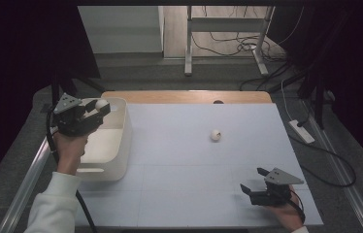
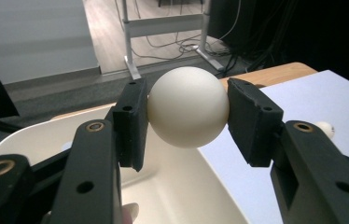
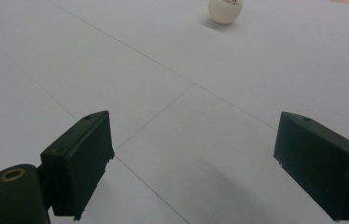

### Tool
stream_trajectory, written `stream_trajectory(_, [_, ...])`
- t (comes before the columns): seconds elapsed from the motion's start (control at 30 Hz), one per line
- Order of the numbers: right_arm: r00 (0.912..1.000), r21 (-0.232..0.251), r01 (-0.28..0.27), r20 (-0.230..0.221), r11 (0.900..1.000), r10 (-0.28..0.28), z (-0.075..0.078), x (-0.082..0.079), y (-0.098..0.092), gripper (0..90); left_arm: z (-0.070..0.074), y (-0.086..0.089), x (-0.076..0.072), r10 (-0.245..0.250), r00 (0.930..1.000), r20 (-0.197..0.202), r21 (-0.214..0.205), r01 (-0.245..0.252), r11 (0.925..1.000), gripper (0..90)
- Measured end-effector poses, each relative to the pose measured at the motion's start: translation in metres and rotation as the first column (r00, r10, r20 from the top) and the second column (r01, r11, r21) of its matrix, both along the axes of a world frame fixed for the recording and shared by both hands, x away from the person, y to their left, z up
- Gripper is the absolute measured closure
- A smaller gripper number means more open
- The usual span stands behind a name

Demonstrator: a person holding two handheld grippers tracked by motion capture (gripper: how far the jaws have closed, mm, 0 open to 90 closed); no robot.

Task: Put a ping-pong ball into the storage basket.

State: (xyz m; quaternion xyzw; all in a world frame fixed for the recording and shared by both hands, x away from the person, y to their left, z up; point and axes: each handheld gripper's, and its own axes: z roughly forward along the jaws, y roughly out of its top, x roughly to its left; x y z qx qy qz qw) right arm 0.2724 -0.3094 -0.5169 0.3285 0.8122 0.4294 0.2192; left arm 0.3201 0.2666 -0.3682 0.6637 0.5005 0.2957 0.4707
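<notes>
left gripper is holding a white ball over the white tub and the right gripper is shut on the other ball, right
Not quite. The right gripper is open on the table; the right gripper view shows the other ball lying apart from it. The left gripper does hold a white ball over the white tub.

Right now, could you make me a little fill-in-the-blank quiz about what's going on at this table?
1. The left gripper is shut on a white ____.
2. It holds that above the white ____, at the table's left edge.
3. The right gripper has its jaws ____, with nothing between them.
4. The number of balls lying loose on the table is ____.

Missing words: ball; bin; open; one
</notes>
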Motion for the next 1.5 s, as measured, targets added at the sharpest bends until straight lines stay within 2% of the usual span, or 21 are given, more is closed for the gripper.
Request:
stream_trajectory(0.4, [1.0000, -0.002, 0.003, -0.001, 1.0000, -0.003, 0.000, 0.000, 0.000, 11.4, -0.007, 0.021, 0.006, 0.068, 0.9971, -0.034, -0.002, -0.068, 0.9977, 50.6])
stream_trajectory(0.67, [1.0000, -0.004, 0.005, -0.001, 1.0000, -0.006, 0.000, 0.000, 0.001, 11.5, -0.008, 0.030, 0.008, 0.095, 0.9941, -0.053, 0.006, -0.095, 0.9955, 50.6])
stream_trajectory(0.97, [1.0000, -0.003, 0.006, -0.002, 1.0000, -0.006, 0.000, 0.001, 0.001, 11.5, -0.013, 0.031, 0.015, 0.099, 0.9917, -0.082, 0.018, -0.098, 0.9950, 50.6])
stream_trajectory(1.27, [1.0000, -0.006, 0.007, -0.002, 1.0000, -0.007, 0.000, 0.001, 0.000, 11.5, -0.022, 0.030, 0.027, 0.097, 0.9856, -0.138, 0.035, -0.093, 0.9951, 50.6])
stream_trajectory(1.5, [1.0000, -0.002, 0.007, -0.003, 1.0000, -0.007, 0.000, 0.001, 0.000, 11.5, -0.027, 0.030, 0.032, 0.097, 0.9815, -0.165, 0.038, -0.092, 0.9951, 50.5])
